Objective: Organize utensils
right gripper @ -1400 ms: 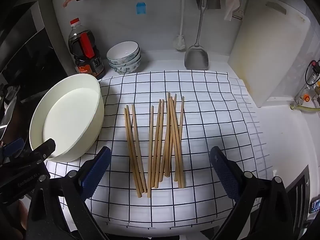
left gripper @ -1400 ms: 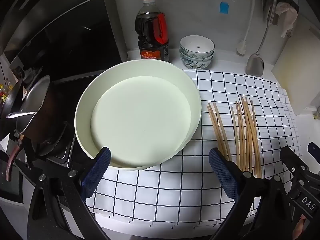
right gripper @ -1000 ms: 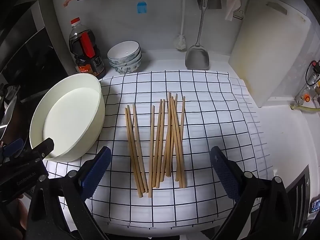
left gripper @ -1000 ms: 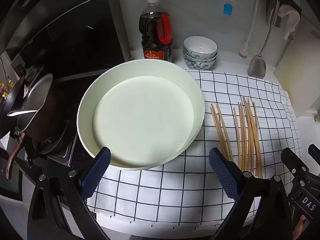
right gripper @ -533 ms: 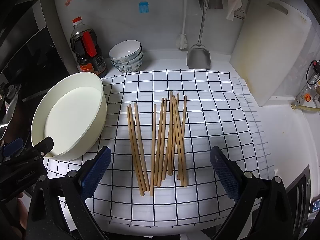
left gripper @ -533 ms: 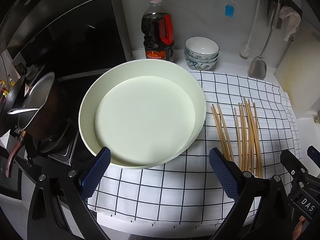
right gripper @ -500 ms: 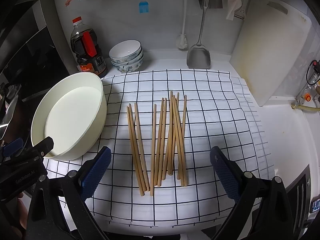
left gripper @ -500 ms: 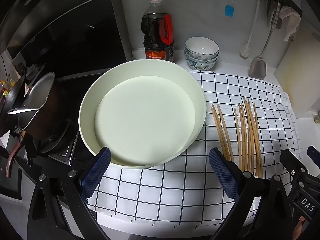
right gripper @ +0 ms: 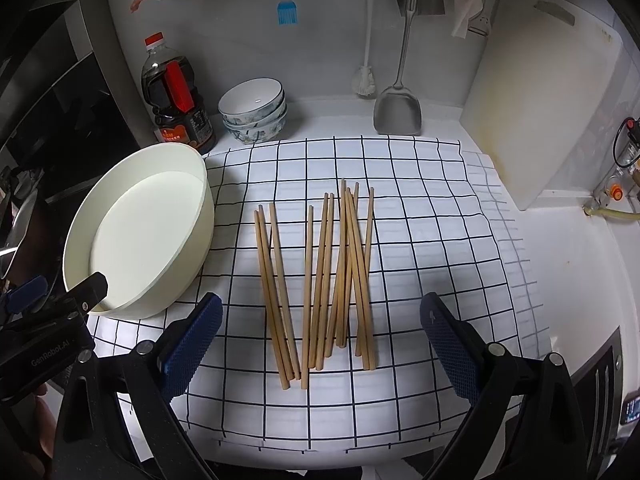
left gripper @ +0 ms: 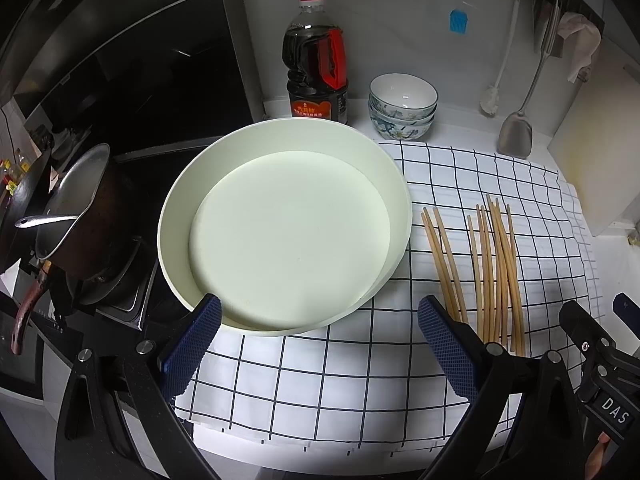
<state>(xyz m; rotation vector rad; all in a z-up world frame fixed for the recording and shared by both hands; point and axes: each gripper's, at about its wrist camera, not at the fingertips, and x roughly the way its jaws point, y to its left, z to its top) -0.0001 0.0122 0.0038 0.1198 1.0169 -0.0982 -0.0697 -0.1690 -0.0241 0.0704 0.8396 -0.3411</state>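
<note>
Several wooden chopsticks lie side by side on a white cloth with a black grid; the left wrist view shows the chopsticks at the right. A large cream round basin sits empty at the cloth's left edge, and the same basin appears left in the right wrist view. My left gripper hovers open over the basin's near rim, holding nothing. My right gripper is open above the chopsticks' near ends, not touching them.
A soy sauce bottle and stacked bowls stand at the back. A metal spatula and a brush hang on the wall, a white cutting board leans at the right. A pan sits on the stove at left.
Both grippers have drawn back and up slightly, so the basin and chopsticks sit a little farther away in view. Nothing on the counter has moved.
</note>
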